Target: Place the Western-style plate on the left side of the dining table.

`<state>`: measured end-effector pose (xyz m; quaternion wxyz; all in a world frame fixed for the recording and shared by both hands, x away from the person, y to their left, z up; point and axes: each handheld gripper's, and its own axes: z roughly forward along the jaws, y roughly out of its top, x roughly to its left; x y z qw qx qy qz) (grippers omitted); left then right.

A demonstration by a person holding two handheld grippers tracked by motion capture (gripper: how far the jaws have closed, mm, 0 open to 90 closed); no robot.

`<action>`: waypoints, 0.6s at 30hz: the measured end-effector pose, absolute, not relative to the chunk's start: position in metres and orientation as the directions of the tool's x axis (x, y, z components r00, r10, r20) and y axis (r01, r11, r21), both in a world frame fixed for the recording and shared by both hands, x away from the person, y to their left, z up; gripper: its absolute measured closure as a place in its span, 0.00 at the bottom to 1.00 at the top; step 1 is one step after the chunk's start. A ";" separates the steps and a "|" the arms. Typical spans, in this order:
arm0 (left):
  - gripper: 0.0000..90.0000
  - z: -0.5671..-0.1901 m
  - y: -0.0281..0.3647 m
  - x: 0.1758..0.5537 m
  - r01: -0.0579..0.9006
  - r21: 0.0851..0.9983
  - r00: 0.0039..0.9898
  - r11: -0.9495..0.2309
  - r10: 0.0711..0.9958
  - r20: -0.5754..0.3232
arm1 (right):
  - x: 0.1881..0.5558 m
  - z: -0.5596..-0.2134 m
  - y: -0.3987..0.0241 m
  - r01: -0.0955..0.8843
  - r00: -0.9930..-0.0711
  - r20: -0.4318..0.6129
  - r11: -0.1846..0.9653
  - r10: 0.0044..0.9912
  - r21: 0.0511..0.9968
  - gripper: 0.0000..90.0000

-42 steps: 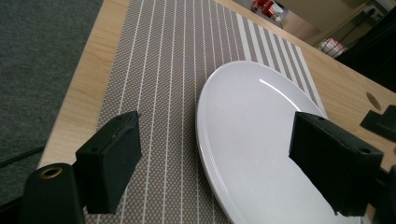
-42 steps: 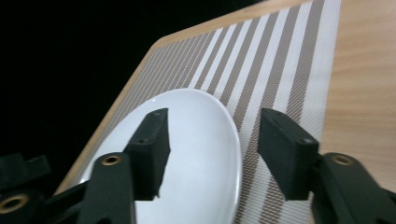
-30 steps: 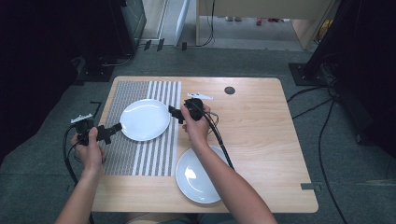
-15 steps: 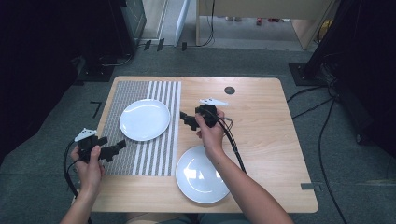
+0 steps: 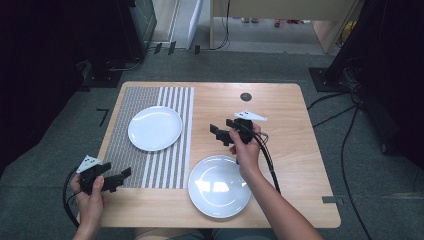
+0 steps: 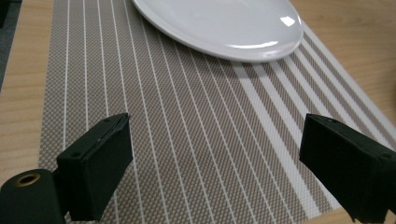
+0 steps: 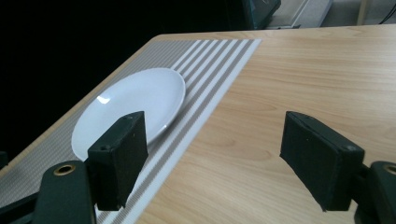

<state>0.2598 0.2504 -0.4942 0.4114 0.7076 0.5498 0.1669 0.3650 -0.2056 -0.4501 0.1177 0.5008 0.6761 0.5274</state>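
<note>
A white plate (image 5: pixel 155 128) lies on the striped placemat (image 5: pixel 127 165) at the table's left. A second white plate (image 5: pixel 219 186) rests on bare wood near the front edge. My left gripper (image 5: pixel 120 179) hovers open over the mat's front left corner, well short of the first plate. In the left gripper view the open gripper (image 6: pixel 215 154) frames bare mat (image 6: pixel 187 121), with the plate (image 6: pixel 224 28) farther off. My right gripper (image 5: pixel 218 135) stands open over bare wood mid-table, just beyond the second plate. In the right gripper view the gripper (image 7: pixel 212 158) holds nothing and faces the first plate (image 7: pixel 135 102).
The wooden table (image 5: pixel 290 130) has a small dark round inset (image 5: pixel 245 96) near its far edge. Cables trail from both grippers, and the right one (image 5: pixel 267 160) runs along the forearm. Dark equipment and floor cables surround the table.
Both grippers have drawn back from the plate on the mat. The left went toward the front left corner, the right toward the table's middle. The plate stayed put.
</note>
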 end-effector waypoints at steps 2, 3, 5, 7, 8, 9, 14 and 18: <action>0.11 -0.497 0.252 0.255 0.636 0.769 0.342 -0.070 0.918 -0.200 | 0.359 -0.452 -0.214 0.556 -0.470 0.367 -0.054 0.803 0.830 0.26; 0.11 -0.497 0.252 0.255 0.636 0.769 0.342 -0.070 0.918 -0.200 | 0.357 -0.453 -0.218 0.558 -0.467 0.365 -0.052 0.805 0.829 0.26; 0.11 -0.500 0.255 0.250 0.631 0.772 0.337 -0.073 0.923 -0.188 | 0.354 -0.455 -0.224 0.556 -0.465 0.357 -0.046 0.810 0.830 0.26; 0.11 -0.503 0.257 0.246 0.634 0.769 0.332 -0.074 0.925 -0.184 | 0.348 -0.457 -0.234 0.560 -0.458 0.357 -0.048 0.814 0.827 0.26; 0.11 -0.507 0.259 0.243 0.640 0.763 0.330 -0.083 0.927 -0.176 | 0.343 -0.459 -0.245 0.562 -0.450 0.359 -0.053 0.818 0.826 0.26; 0.11 -0.509 0.260 0.243 0.645 0.759 0.329 -0.090 0.929 -0.169 | 0.341 -0.460 -0.249 0.563 -0.444 0.361 -0.058 0.820 0.825 0.26; 0.11 -0.515 0.262 0.241 0.651 0.753 0.321 -0.094 0.933 -0.161 | 0.331 -0.464 -0.269 0.560 -0.427 0.363 -0.073 0.828 0.826 0.26; 0.11 -0.517 0.256 0.238 0.644 0.753 0.340 -0.135 0.932 -0.124 | 0.317 -0.470 -0.291 0.561 -0.408 0.366 -0.086 0.836 0.823 0.25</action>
